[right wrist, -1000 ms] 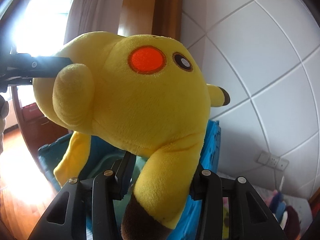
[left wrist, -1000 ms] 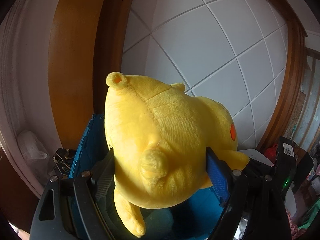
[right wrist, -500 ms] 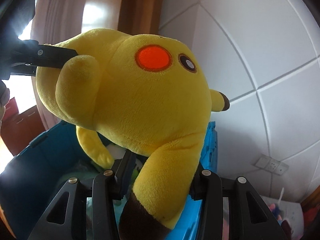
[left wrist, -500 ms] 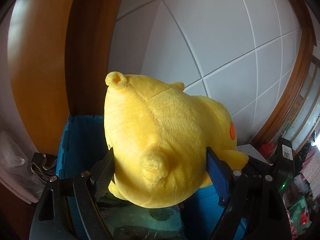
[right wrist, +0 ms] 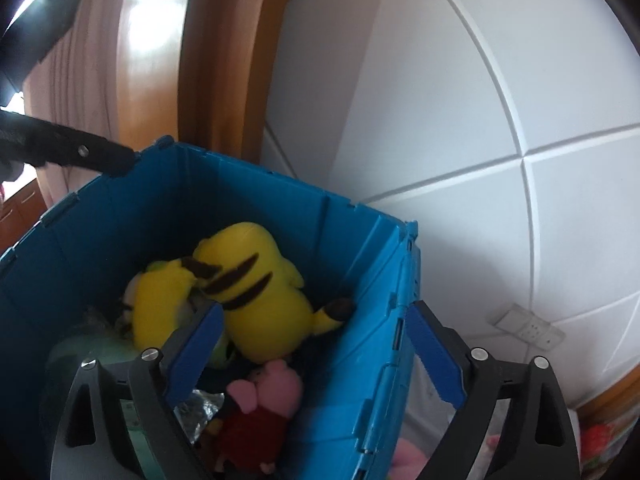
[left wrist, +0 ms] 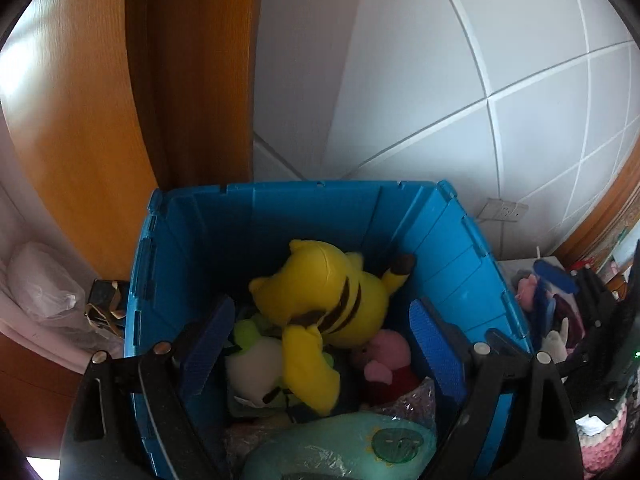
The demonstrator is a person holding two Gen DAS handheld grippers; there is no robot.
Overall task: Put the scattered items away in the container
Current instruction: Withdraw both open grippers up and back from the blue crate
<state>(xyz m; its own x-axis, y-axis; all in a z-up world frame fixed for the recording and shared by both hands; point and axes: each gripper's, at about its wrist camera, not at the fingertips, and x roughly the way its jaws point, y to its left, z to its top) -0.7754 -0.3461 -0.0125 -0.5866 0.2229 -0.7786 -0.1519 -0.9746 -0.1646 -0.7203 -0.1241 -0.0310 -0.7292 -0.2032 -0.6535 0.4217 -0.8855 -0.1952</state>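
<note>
Both tools stand with their blue pads wide apart and nothing between them: the left gripper (left wrist: 320, 344) hangs over the open top of the blue crate (left wrist: 280, 216), and the right gripper (right wrist: 316, 356) straddles the crate's right wall, one finger inside and one outside. Just beyond the left pads, a teal cushion in clear wrap (left wrist: 340, 448) lies nearest, then a white and green plush (left wrist: 252, 364) and a pink plush in red (left wrist: 384, 356). Resting on top of these, belly down with its brown back stripes up, is the yellow plush (left wrist: 328, 292), its dark-tipped ear against the far right wall; the right wrist view shows it the same way (right wrist: 256, 300), wholly inside the crate. Farther off, outside the crate's right side, more soft toys (left wrist: 548, 300) sit in a heap, and behind all stands a white tiled wall beside a wooden door frame. I judge the yellow plush's placing to be complete, with both tools free of it. If the heap counts among the scattered items, the next move calls for lifting clear of the rim, turning right, and closing on one soft toy at its bulk.
</note>
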